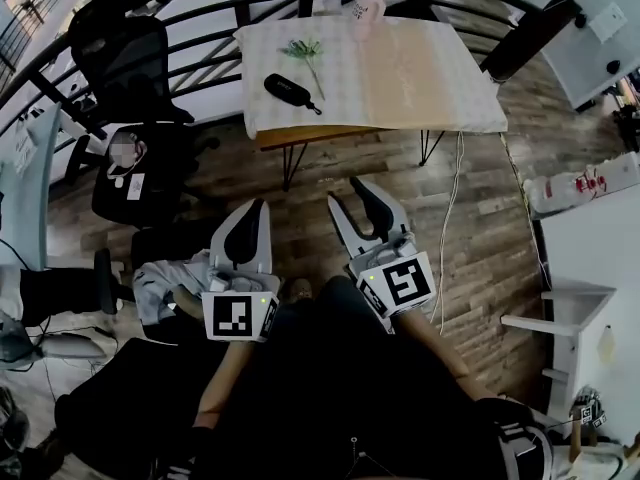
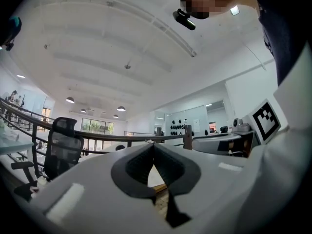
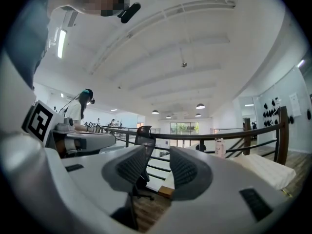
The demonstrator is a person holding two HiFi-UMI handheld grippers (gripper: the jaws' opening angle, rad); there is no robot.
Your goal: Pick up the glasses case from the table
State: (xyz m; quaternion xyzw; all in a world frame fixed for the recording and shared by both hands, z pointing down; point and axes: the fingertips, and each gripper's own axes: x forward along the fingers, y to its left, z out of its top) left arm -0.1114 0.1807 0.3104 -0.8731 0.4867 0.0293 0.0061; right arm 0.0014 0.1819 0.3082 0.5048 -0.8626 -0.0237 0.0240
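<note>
— What are your grippers doing?

— My left gripper has its jaws pressed together, tips meeting, with nothing caught in them; its own view shows the left gripper the same way. My right gripper has its jaws partly spread and holds nothing. In the right gripper view I see only floor and railing through the gap of the right gripper. Both hang over the wood floor, short of the table, touching nothing.

— And the glasses case?

— The glasses case lies flat on the left part of the cloth-covered table, well ahead of both grippers, near the front edge.

— Count it all for me.

— One black glasses case. One green sprig just behind it. One pink cup at the far edge. One table, two grippers. Off to my left there is one black office chair by the railing.
</note>
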